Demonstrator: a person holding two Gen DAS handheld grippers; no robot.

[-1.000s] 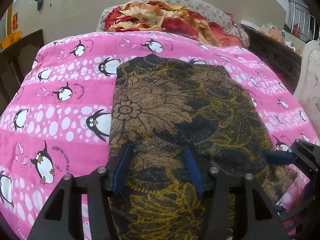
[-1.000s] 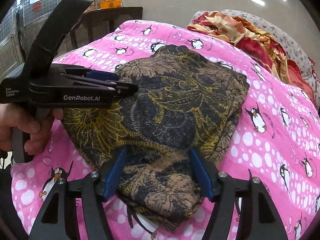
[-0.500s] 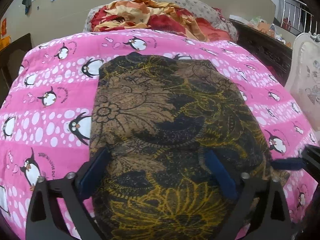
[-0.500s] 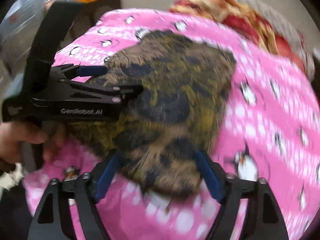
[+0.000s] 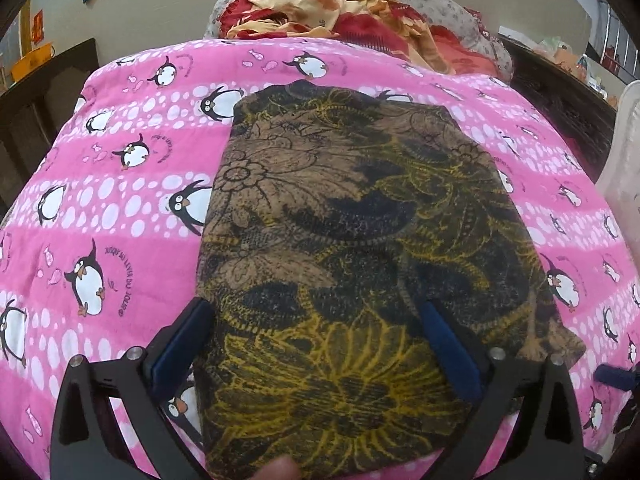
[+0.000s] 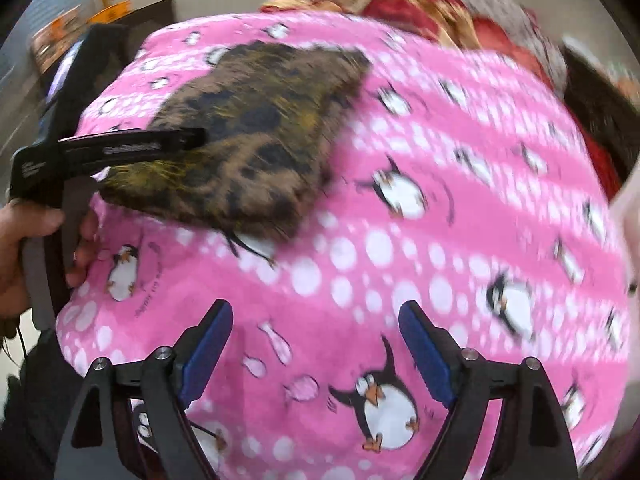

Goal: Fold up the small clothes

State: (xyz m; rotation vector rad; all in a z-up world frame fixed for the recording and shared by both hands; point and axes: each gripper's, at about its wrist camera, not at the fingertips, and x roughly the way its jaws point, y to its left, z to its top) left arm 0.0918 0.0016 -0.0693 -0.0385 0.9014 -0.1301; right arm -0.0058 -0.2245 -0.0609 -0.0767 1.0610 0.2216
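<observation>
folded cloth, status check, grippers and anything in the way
Left gripper open, fingers astride folded cloth, just opened. Right gripper open over bare pink blanket, nothing between its fingers. Nothing in the way.

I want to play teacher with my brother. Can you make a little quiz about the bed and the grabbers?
1. True or false: the right gripper has only the pink penguin blanket between its fingers.
2. What lies folded on the blanket?
3. The left gripper is: A) shut, B) open over the cloth, C) out of view.

Key:
1. True.
2. The brown and yellow floral cloth.
3. B.
</observation>
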